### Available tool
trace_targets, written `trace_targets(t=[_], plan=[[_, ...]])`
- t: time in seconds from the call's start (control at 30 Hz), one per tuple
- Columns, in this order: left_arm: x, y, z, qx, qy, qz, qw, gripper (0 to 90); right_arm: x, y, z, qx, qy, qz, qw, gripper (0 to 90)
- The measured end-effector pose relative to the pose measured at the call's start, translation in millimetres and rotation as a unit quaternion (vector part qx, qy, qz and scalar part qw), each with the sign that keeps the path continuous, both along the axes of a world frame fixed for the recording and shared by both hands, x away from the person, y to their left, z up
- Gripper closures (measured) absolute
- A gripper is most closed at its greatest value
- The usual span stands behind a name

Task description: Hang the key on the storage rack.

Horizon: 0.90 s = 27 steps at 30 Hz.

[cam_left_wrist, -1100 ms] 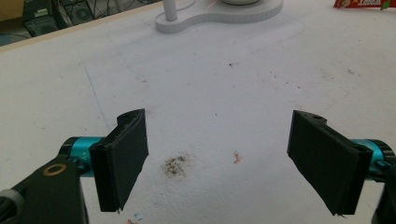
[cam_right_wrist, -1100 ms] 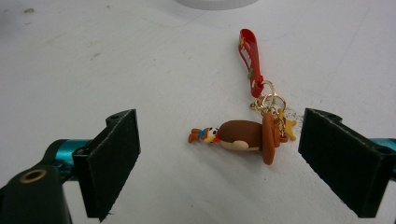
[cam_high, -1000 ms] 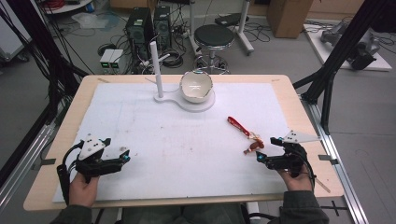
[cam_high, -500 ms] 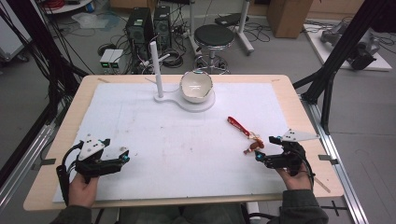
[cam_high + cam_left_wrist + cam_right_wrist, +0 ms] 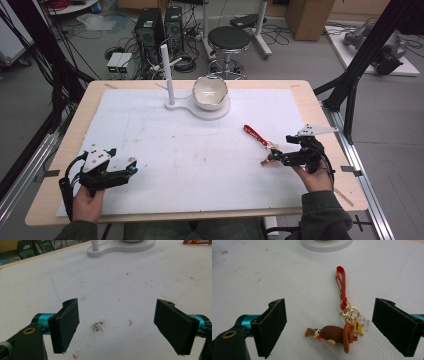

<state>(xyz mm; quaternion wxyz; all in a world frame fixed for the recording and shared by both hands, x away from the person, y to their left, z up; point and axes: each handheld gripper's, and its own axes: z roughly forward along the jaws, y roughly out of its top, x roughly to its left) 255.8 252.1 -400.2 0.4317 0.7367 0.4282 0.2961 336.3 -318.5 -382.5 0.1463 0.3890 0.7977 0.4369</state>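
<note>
A keychain lies on the white mat at the right: a red strap (image 5: 254,135) (image 5: 341,286), gold rings with a star (image 5: 359,328), and a small brown figure (image 5: 266,160) (image 5: 335,335). My right gripper (image 5: 274,158) (image 5: 335,326) is open and low over the mat, its jaws on either side of the figure without touching it. At the front left, my left gripper (image 5: 131,168) (image 5: 120,327) rests open, with only stained mat between its black pads (image 5: 65,328).
A white bowl (image 5: 210,92) sits on a white stand base (image 5: 186,107) (image 5: 120,247) with an upright post (image 5: 167,75) at the back middle. The wooden table edge (image 5: 60,145) frames the mat. Beyond the table are a stool, computers and cables.
My right gripper has edged slightly forward towards the keychain figure. The left gripper and the keychain have stayed put.
</note>
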Motion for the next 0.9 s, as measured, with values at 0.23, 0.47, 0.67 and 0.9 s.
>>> trace_targets(t=[0.23,0.47,0.67,0.9], plan=[[-0.3,-0.5,0.4,0.000,-0.002,0.000,1.0000,20.7,11.1,4.0,10.4,-0.016,0.002,0.000,0.9999,11.7],[-0.4,-1.7,0.5,0.000,-0.003,-0.001,1.0000,20.7,29.6,12.0,22.1,-0.031,0.011,0.008,0.9994,11.8],[0.1,-1.1,0.6,0.000,-0.003,-0.003,1.0000,20.7,42.3,16.6,31.3,-0.037,0.019,0.008,0.9991,11.9],[0.2,-0.8,0.7,0.001,-0.002,-0.003,1.0000,20.7,57.3,21.2,40.0,-0.038,0.019,0.009,0.9991,14.9]])
